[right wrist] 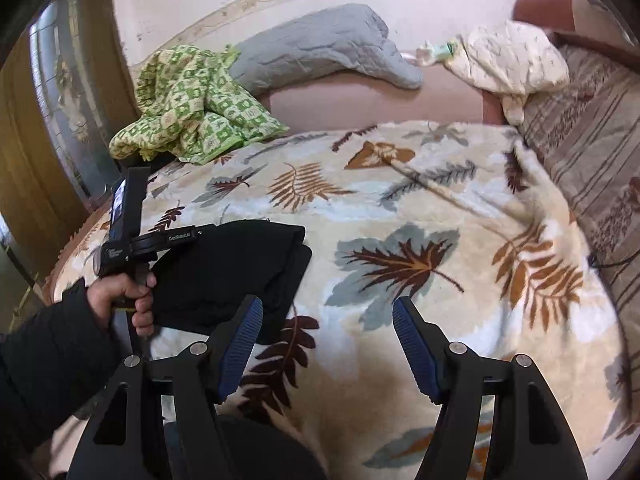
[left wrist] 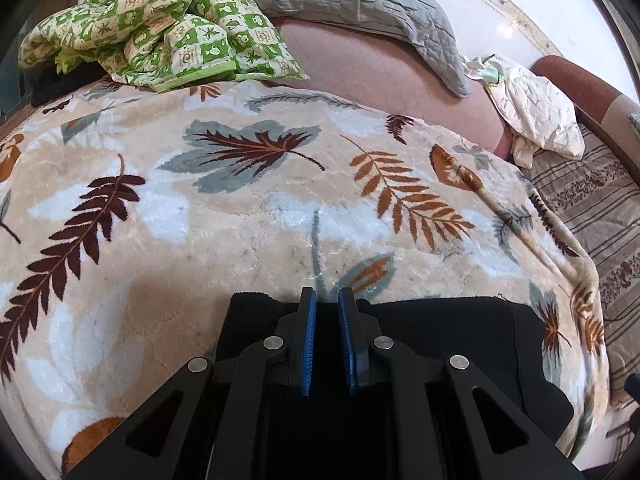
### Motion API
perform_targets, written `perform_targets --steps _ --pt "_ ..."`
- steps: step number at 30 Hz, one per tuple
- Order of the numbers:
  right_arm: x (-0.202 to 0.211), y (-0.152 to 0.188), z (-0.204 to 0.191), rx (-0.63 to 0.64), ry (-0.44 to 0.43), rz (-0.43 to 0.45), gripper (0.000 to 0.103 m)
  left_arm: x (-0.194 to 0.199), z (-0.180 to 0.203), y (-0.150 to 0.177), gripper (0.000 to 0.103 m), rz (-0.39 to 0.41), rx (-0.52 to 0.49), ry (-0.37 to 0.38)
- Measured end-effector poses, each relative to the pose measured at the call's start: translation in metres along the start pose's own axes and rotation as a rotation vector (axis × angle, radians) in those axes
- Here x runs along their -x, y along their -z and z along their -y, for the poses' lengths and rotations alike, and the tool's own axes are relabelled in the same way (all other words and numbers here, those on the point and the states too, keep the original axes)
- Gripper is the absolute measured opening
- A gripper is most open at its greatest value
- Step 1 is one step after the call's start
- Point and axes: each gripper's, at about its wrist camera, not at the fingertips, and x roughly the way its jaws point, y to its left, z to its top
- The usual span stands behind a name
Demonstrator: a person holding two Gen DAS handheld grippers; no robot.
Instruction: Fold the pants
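The black pants (left wrist: pixel 440 332) lie folded flat on the leaf-patterned blanket (left wrist: pixel 240 220), filling the bottom of the left wrist view. My left gripper (left wrist: pixel 327 294) sits at their far edge, its blue pads almost together with black cloth in the narrow gap. In the right wrist view the pants (right wrist: pixel 240 264) lie left of centre. A hand (right wrist: pixel 128 292) in a dark sleeve holds the left tool over their left end. My right gripper (right wrist: pixel 327 302) stands open above the blanket (right wrist: pixel 400 208), just right of the pants, with nothing between its pads.
A green checked quilt (right wrist: pixel 192 108) is bunched at the back left, with a grey quilted pillow (right wrist: pixel 320 52) behind it. A cream cloth (right wrist: pixel 512 56) lies at the back right. A striped cover (right wrist: pixel 592 152) runs along the right side. A wooden door stands at far left.
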Motion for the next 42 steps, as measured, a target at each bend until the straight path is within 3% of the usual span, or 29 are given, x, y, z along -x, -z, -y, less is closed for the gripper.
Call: perform_targets --steps 13,19,20,21,23,28,31,35,42 --pt "-0.011 0.005 -0.009 0.011 -0.057 -0.045 0.071 0.005 -0.004 -0.008 0.014 -0.038 0.03 0.036" --pt "-0.011 0.004 -0.004 -0.039 -0.101 -0.016 0.071 0.016 -0.003 -0.015 0.02 -0.056 0.029 0.065" --pt "-0.011 0.004 -0.004 -0.04 -0.105 -0.011 0.071 0.021 -0.003 -0.016 0.028 -0.051 0.03 0.073" --pt "-0.011 0.004 -0.004 -0.041 -0.112 -0.003 0.072 0.027 -0.004 -0.017 0.048 -0.044 0.035 0.091" --pt "-0.012 0.003 -0.004 -0.036 -0.13 0.008 0.076 0.044 -0.007 -0.016 0.074 -0.002 0.047 0.104" --pt "-0.021 -0.005 -0.003 -0.031 -0.187 0.018 0.078 0.085 -0.032 -0.011 0.075 0.055 0.078 0.083" --pt "-0.028 -0.012 0.001 -0.048 -0.274 0.011 0.078 0.101 -0.055 -0.002 0.081 0.068 0.125 0.089" --pt "-0.049 -0.021 0.008 -0.099 -0.369 -0.048 0.08 0.099 -0.088 0.01 0.081 0.026 0.22 0.15" --pt "-0.113 -0.023 0.005 -0.21 -0.571 -0.189 0.081 0.066 -0.107 0.023 0.081 -0.122 0.328 0.439"
